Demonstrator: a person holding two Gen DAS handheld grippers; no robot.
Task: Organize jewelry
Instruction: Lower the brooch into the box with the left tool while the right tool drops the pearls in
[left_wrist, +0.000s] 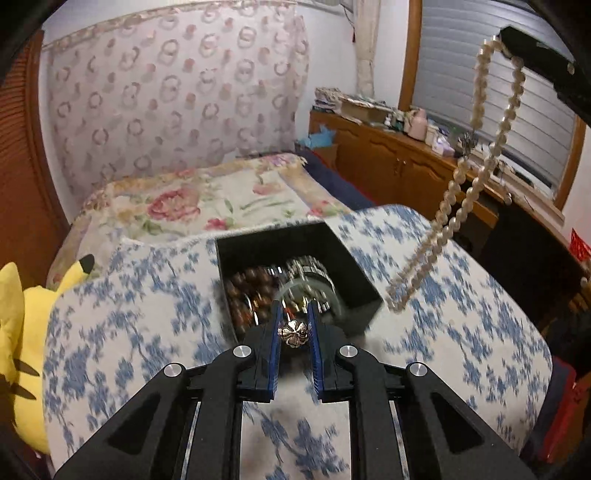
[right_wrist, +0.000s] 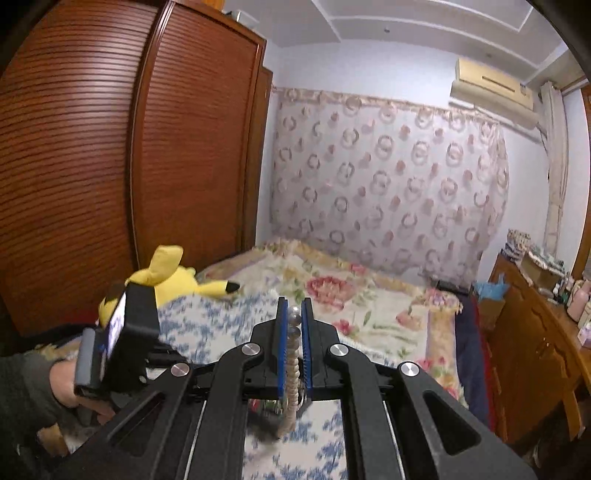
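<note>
My left gripper (left_wrist: 294, 314) is shut on a silver flower-shaped ornament (left_wrist: 293, 331) and holds it just above the near edge of a black jewelry box (left_wrist: 360, 275). The box sits on a blue-flowered cloth (left_wrist: 147, 332) and holds brown beads (left_wrist: 247, 291) and a glassy bangle. My right gripper (right_wrist: 294, 308) is shut on a pearl necklace (right_wrist: 293, 369), held high. In the left wrist view the necklace (left_wrist: 461, 192) hangs in a long loop from the right gripper body (left_wrist: 543, 62), its low end beside the box's right corner.
A yellow plush toy (left_wrist: 14, 332) lies left of the cloth, on a floral bed (left_wrist: 221, 199). A wooden dresser (left_wrist: 406, 162) with clutter stands along the right. A tall wooden wardrobe (right_wrist: 110, 147) is on the left. The left gripper's back and the hand (right_wrist: 92, 369) show in the right wrist view.
</note>
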